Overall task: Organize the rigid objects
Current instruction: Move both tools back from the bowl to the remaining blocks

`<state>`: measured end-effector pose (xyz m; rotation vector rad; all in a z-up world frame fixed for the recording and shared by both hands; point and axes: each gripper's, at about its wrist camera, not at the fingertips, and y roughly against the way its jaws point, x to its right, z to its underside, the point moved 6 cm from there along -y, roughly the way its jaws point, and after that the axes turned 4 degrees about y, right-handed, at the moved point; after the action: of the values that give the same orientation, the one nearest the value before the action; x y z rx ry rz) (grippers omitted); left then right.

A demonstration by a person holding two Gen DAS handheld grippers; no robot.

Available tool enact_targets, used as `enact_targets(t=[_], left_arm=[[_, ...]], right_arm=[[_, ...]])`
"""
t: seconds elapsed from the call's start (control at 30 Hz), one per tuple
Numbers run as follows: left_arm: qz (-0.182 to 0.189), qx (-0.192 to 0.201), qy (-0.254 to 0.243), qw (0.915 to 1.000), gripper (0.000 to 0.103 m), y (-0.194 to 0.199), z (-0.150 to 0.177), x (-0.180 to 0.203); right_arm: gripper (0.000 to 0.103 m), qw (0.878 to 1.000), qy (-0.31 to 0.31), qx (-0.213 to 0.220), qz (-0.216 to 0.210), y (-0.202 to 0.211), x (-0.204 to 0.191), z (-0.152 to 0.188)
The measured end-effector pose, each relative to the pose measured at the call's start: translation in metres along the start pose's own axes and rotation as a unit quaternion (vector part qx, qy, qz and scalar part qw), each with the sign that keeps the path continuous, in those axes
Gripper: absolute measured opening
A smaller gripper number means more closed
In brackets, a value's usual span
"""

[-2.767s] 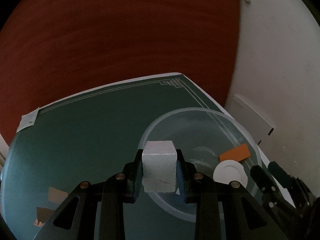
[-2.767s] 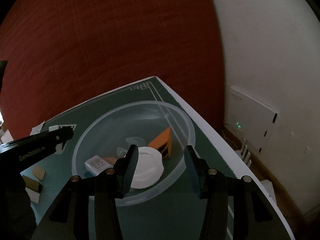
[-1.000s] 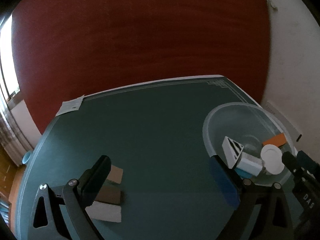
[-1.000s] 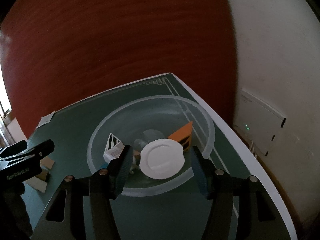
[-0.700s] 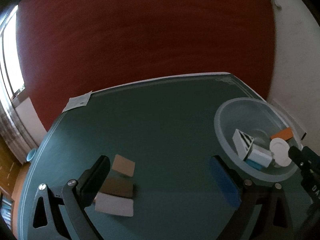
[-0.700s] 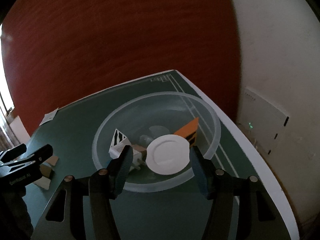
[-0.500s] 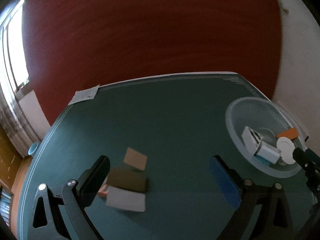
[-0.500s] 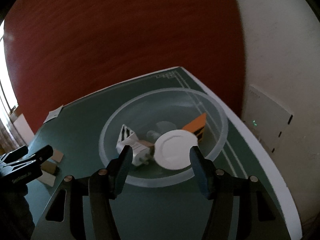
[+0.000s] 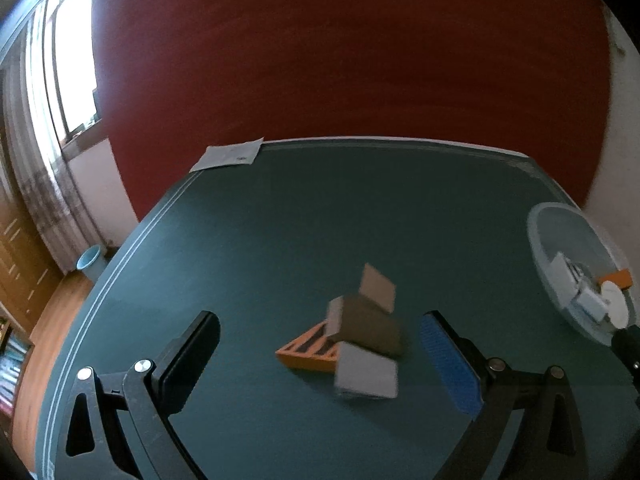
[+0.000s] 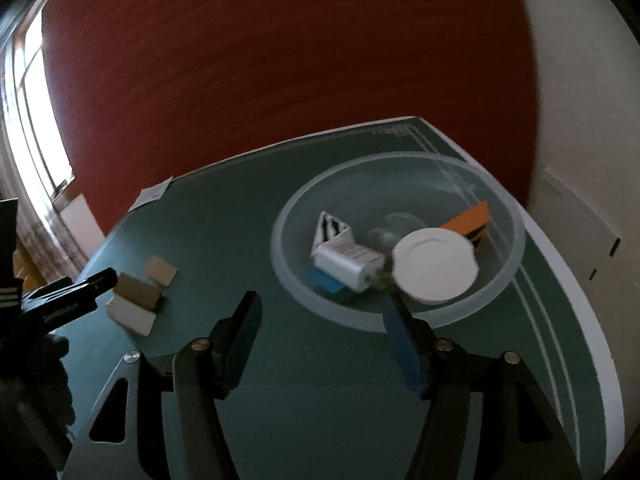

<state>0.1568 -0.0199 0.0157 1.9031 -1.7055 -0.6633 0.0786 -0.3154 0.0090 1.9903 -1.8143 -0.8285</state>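
Observation:
My left gripper point(image 9: 320, 346) is open wide and empty, low over a small pile on the green table: a tan block point(image 9: 378, 288), a brown block point(image 9: 368, 326), a grey-white block point(image 9: 366, 372) and an orange striped wedge point(image 9: 310, 350). The pile lies between and just beyond its fingertips, untouched. My right gripper point(image 10: 322, 322) hovers before the clear bowl point(image 10: 400, 160); its jaws are opening with nothing between them. Inside the bowl lie a white disc point(image 10: 436, 266), a white box point(image 10: 346, 262), an orange piece point(image 10: 468, 220), a blue piece point(image 10: 326, 282) and a striped wedge point(image 10: 330, 226).
The bowl point(image 9: 536, 236) sits near the table's right edge, by a white wall with a panel point(image 10: 580, 220). A paper label point(image 9: 228, 156) lies at the far left corner. A blue bin point(image 9: 90, 258) stands on the floor left of the table. A red wall backs the table.
The white cube has left my left gripper, which now stands open and has swung left from the bowl to the block pile. My right gripper shifted left, so the bowl sits further right.

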Motion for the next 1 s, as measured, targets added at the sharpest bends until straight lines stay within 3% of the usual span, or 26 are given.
enact_targets(t=[0.53,1.0], left_arm=[[-0.006,-0.039,0.000,0.9992,0.102,-0.013,0.029,-0.011],[-0.018,-0.045,-0.006,0.9988,0.103,-0.009,0.040,-0.036]], right_arm=[[0.064,0.998,0.040,-0.027,-0.035,-0.007,-0.037,0.020],[0.064,0.998,0.045,-0.034,-0.039,-0.007,-0.040,0.025]])
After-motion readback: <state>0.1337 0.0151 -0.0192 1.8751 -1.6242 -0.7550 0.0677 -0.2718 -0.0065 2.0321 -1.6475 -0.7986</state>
